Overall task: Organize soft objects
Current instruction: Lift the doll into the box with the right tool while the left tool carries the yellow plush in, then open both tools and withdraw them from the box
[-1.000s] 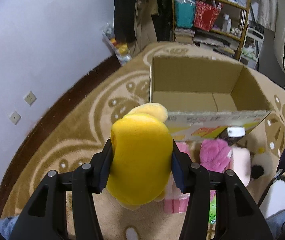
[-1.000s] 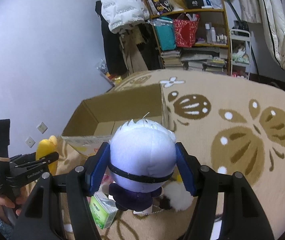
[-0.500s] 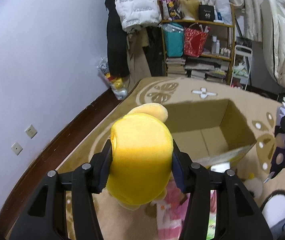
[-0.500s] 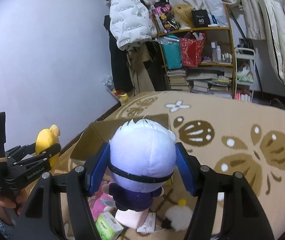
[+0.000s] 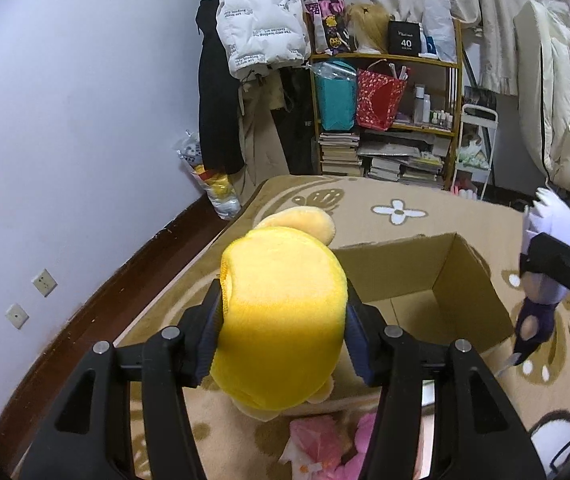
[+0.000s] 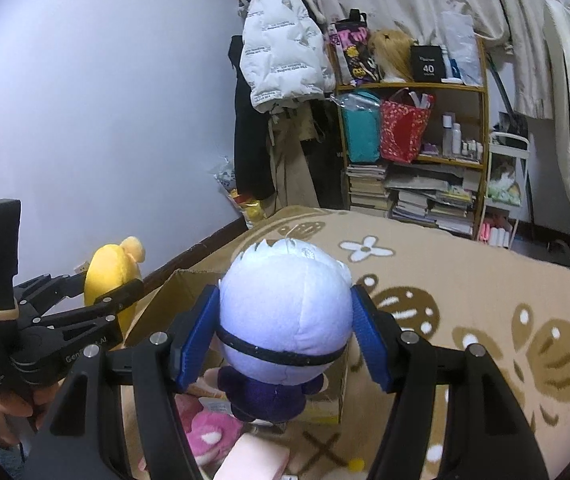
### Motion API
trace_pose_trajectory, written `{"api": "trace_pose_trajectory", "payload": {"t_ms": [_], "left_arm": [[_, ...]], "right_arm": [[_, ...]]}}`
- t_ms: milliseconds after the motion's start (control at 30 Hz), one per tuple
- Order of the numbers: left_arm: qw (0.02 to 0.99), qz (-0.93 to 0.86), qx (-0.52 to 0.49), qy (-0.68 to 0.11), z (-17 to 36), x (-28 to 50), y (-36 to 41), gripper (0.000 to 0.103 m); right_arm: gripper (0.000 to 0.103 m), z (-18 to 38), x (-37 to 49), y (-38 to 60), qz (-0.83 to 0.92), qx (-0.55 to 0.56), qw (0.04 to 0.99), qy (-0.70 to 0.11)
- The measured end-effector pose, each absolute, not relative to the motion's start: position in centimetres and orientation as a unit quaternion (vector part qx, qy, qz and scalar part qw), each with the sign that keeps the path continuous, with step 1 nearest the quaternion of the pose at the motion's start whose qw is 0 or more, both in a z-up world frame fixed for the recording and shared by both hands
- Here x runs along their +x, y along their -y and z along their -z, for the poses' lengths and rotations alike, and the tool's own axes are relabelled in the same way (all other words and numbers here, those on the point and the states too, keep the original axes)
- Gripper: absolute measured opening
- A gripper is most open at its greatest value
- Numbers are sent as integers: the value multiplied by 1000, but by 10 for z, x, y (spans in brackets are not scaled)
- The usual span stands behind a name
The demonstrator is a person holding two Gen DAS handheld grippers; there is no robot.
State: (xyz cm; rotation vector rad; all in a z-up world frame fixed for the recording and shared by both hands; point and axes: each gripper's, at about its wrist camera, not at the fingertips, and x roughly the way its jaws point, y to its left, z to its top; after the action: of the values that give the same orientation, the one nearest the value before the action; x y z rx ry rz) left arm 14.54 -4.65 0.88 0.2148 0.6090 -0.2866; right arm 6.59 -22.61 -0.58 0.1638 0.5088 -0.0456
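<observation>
My left gripper (image 5: 283, 340) is shut on a yellow plush toy (image 5: 281, 320), whose soft body bulges between the blue pads. In the right wrist view the same yellow plush toy (image 6: 111, 276) shows at the left, held in the air by a hand. My right gripper (image 6: 285, 338) is shut on a white-haired plush doll (image 6: 285, 320) with a black band and dark blue clothes. The doll (image 5: 549, 248) also appears at the right edge of the left wrist view. An open cardboard box (image 5: 457, 280) stands on the rug just beyond both toys; what shows of its inside holds nothing.
Pink plush toys (image 6: 205, 436) and a pale pink soft block (image 6: 253, 460) lie on the patterned rug (image 6: 465, 280) in front of the box. A cluttered shelf (image 5: 389, 120), hanging coats (image 5: 261, 28) and a wall bound the far side.
Both grippers have risen and tilted up with their toys still held. The box has slid lower in both views and more of the shelf and wall shows.
</observation>
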Motion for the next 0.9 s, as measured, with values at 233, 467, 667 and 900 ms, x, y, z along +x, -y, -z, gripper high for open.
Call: {"api": "trace_pose_trajectory", "payload": {"t_ms": [233, 467, 667, 900], "left_arm": [[935, 132, 105, -311, 7, 160, 55, 55], [936, 117, 101, -315, 18, 166, 56, 73], [941, 92, 100, -310, 15, 165, 48, 97], [948, 69, 83, -300, 5, 160, 33, 103]], "right_arm": [[70, 14, 82, 232, 27, 82, 965, -247], [75, 29, 94, 246, 18, 105, 960, -259], [90, 28, 93, 244, 14, 97, 959, -265], [100, 24, 82, 242, 18, 95, 960, -262]]}}
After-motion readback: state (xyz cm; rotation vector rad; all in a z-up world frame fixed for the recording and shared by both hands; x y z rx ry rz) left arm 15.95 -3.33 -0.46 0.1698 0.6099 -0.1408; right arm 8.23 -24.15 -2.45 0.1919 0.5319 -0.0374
